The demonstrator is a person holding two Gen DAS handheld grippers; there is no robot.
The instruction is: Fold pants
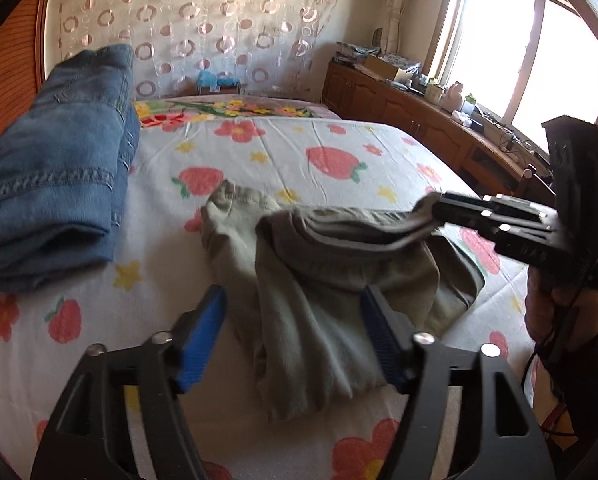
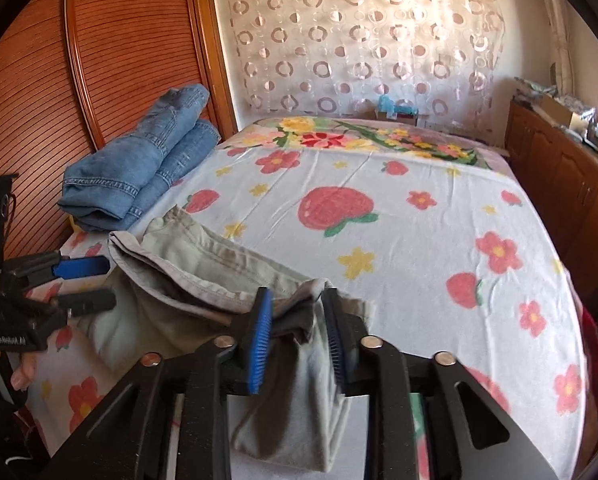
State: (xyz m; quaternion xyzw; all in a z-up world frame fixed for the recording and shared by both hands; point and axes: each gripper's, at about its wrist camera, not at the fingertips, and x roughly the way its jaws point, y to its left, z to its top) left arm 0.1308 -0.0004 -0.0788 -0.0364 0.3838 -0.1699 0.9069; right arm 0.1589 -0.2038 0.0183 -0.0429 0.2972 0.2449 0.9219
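While my right gripper (image 2: 297, 334) pinches a lifted edge of the khaki pants (image 1: 319, 280), my left gripper (image 1: 295, 328) hovers spread over the crumpled fabric, gripping nothing. These pants lie on the floral bedsheet (image 2: 399, 220), near the folded jeans (image 2: 139, 168) at its left edge.

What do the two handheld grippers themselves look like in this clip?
Both are black, angular frames with triangular cut-outs and silver round pivot bolts. The fingers carry ribbed blue pads. The left gripper bears white lettering on its body; the right gripper trails dark cables by the hand.
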